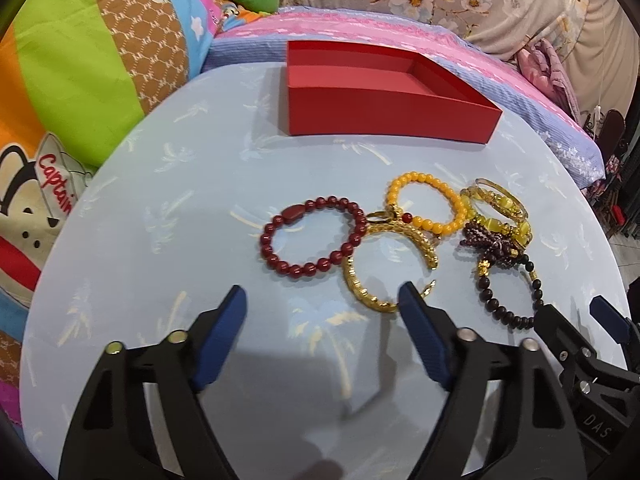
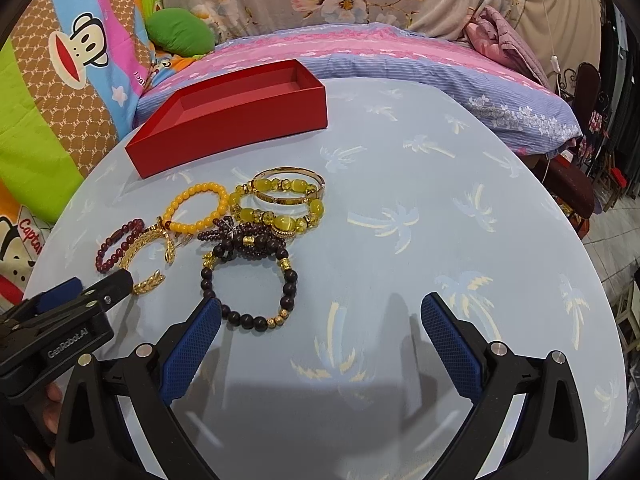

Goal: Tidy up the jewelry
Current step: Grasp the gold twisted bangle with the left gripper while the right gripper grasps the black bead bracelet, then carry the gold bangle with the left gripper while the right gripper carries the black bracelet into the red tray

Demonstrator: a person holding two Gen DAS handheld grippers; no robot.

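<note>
Left gripper (image 1: 322, 304): released, jaws spread, holding nothing, above the table (image 1: 160, 240) just before the dark red bead bracelet (image 1: 314, 236) and gold bangle (image 1: 368, 296). Right of these lie the yellow bead bracelet (image 1: 426, 206) and dark bead bracelet (image 2: 250, 292). The red box (image 1: 384, 116) stands behind them. Right gripper (image 2: 320, 316): released, holding nothing. Only the right wrist view shows the yellow stone bracelets (image 2: 280, 204) clearly.

Left gripper (image 1: 322, 300) hangs low, jaws spread wide. Right gripper (image 2: 320, 312) sits just beside it, fingers parted too, holding nothing.
</note>
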